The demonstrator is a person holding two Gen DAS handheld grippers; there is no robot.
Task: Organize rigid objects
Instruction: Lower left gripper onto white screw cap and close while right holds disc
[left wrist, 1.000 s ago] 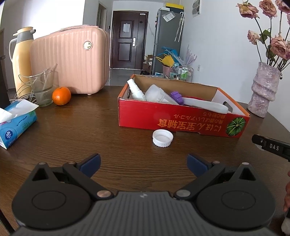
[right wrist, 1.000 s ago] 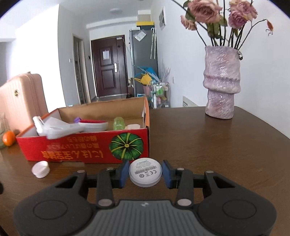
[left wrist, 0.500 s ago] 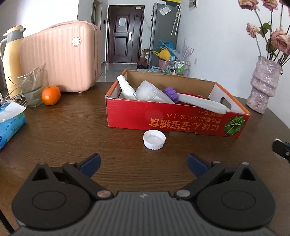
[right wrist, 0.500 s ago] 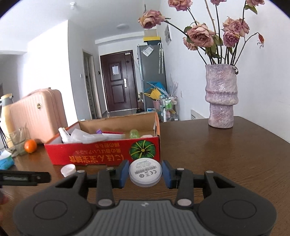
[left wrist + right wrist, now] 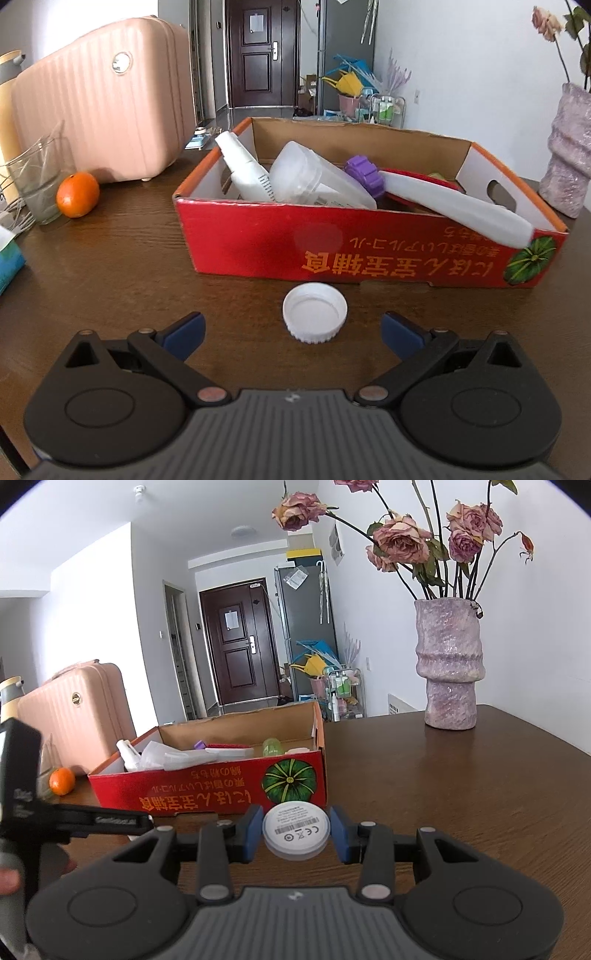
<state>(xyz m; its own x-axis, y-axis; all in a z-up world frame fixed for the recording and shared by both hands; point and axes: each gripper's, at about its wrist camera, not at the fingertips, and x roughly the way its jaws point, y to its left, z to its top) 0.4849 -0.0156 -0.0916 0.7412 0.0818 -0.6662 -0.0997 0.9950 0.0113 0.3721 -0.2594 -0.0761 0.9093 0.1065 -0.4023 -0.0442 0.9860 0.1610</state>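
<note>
We see bare brown table (image 5: 461, 794) stretching right of the red box (image 5: 369, 251), our right gripper (image 5: 295, 832) clamping the white puck (image 5: 295, 829) before its front wall, our left gripper (image 5: 291, 332) spread wide around the white cap (image 5: 315, 317).

Readable marks: box print & disc label

Red box (image 5: 369, 243) near wall: yellow CJK-type print, upside down, can't read; pumpkin pic at right end. White disc (image 5: 295, 829) in right view: CE mark, crossed-bin sign, fine print too small.
</note>
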